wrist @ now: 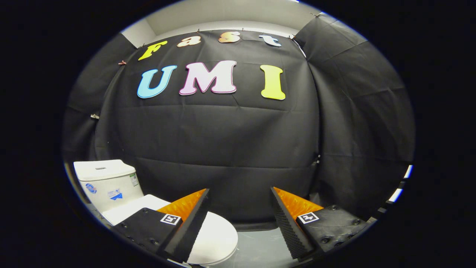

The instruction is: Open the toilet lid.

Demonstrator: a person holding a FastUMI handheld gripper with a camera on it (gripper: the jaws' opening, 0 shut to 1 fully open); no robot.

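A white toilet stands low on the left, its tank [106, 182] against the black cloth wall. Its white lid [215, 238] lies flat and closed over the bowl, the rounded front end pointing toward the middle of the floor. My gripper [240, 193] hangs above and in front of the toilet, fingers wide apart with nothing between them. The left finger [189, 227] overlaps the lid in the picture and hides part of it; whether it touches the lid I cannot tell. The right finger [290, 223] is over bare floor.
Black cloth walls [230, 149] close the booth behind and to the right of the toilet. Grey floor [260, 249] spreads to the right of the bowl. A bright gap shows at the cloth's right edge [401, 186].
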